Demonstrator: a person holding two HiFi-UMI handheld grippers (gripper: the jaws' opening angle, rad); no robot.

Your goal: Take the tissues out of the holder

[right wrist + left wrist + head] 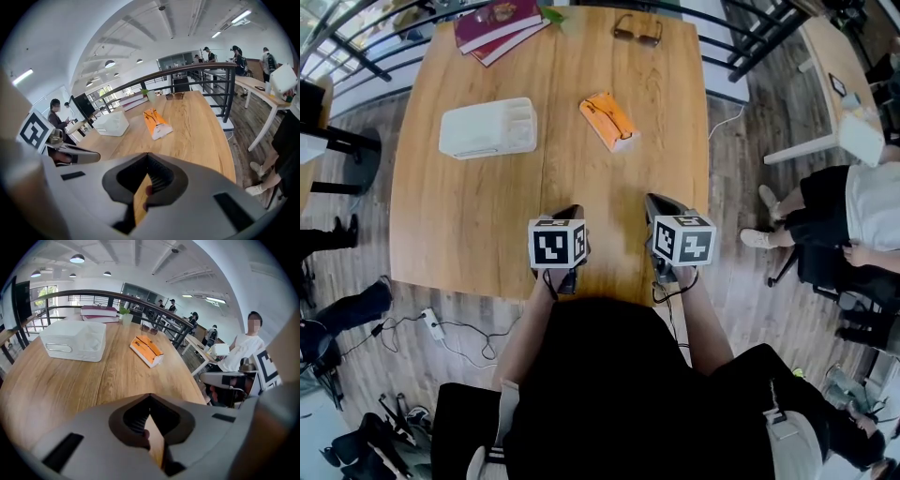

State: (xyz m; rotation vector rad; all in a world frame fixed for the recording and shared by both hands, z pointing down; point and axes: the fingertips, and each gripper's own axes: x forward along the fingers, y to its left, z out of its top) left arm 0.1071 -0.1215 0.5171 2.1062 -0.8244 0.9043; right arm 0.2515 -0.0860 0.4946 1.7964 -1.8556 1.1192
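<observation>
Your left gripper [150, 396] has its jaws closed together with nothing between them, and your right gripper [147, 155] is likewise pressed shut and empty. You hold both side by side over the near edge of the light wooden table [478, 225], pointing away from you and downward. Well ahead of the left gripper sits the white rectangular plastic tissue holder [487, 127], untouched. A flat orange packet [609, 121] lies to its right, apart from it. At the far edge rest dark red books [499, 23] and a pair of sunglasses [637, 30].
</observation>
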